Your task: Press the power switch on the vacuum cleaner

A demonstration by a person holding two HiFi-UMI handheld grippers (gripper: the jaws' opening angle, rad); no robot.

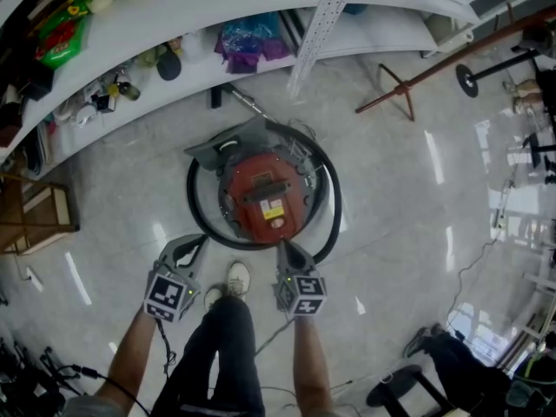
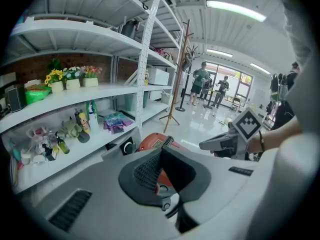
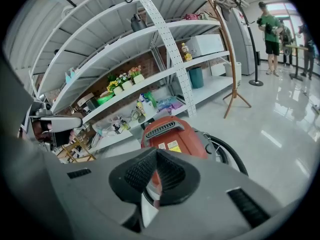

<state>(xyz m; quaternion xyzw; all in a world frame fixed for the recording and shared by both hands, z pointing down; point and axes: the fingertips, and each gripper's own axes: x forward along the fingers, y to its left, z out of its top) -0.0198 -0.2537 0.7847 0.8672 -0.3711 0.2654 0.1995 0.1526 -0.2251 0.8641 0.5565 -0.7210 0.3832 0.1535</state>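
Head view: the vacuum cleaner, a red canister unit, stands on the floor in front of the shelf, with its black hose looped around the body. The right gripper has its tip at the near edge of the canister; whether it touches the housing cannot be determined. The left gripper is just beside the hose loop, clear of the red body. Left gripper view: the jaws of the left gripper meet at their tips with nothing between them. The vacuum cleaner lies ahead and below, and the right gripper is in sight to the right. Right gripper view: the jaws of the right gripper are likewise together and empty. They point down at the rear of the vacuum cleaner, directly beneath its grille and labels. The power switch itself cannot be identified in any view. Status: the approach appears complete and the right gripper is positioned as a closed pressing tool. The press itself appears not yet done. Locating the switch and pushing it down is the step outstanding.
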